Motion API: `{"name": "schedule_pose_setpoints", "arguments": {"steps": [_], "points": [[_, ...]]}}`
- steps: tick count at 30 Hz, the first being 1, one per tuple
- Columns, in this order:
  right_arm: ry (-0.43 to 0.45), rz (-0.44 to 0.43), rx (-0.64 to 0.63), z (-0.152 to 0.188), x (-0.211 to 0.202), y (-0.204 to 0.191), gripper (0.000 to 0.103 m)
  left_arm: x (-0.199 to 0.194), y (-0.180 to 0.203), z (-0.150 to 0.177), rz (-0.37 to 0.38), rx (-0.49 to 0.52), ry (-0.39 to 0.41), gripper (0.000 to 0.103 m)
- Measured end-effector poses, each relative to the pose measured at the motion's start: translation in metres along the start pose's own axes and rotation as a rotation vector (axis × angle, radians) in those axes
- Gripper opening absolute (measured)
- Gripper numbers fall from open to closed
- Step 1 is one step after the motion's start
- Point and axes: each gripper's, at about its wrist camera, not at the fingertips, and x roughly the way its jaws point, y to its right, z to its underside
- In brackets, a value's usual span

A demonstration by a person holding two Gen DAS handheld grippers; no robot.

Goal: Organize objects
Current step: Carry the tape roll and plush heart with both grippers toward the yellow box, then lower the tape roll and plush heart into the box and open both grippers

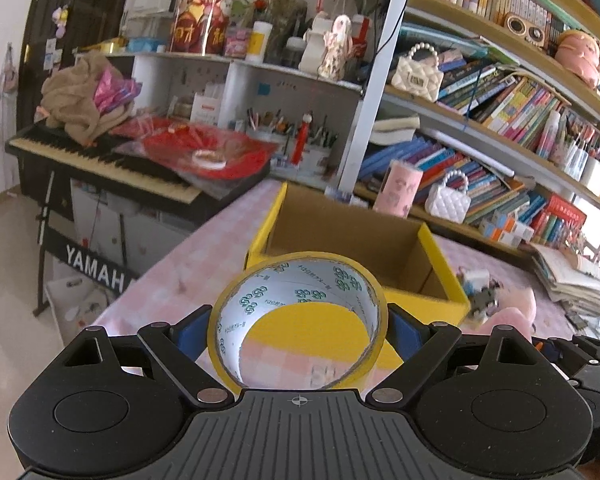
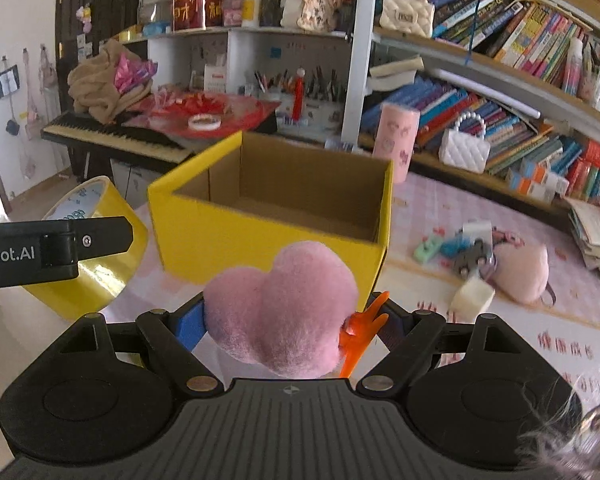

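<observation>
Left gripper clamps one yellow tape roll, its lower rim hidden behind the gripper body. Right gripper clamps one pink plush toy with orange feet; its underside is cut off. One open yellow box stands just ahead on the worktop. Small items beside a second pink plush are blurred, count unclear.
</observation>
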Motion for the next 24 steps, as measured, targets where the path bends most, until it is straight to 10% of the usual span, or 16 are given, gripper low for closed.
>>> {"name": "schedule_pose_setpoints", "arguments": {"steps": [12,24], "points": [[0.151,0.016,-0.031,-0.058,0.060,0.030,0.082,0.060,0.024,-0.051,-0.013,0.012,0.042,0.090],[0.070,-0.098,-0.091,-0.078,0.152,0.056,0.082,0.141,0.049,-0.067,-0.077,0.028,-0.057,0.090]]}}
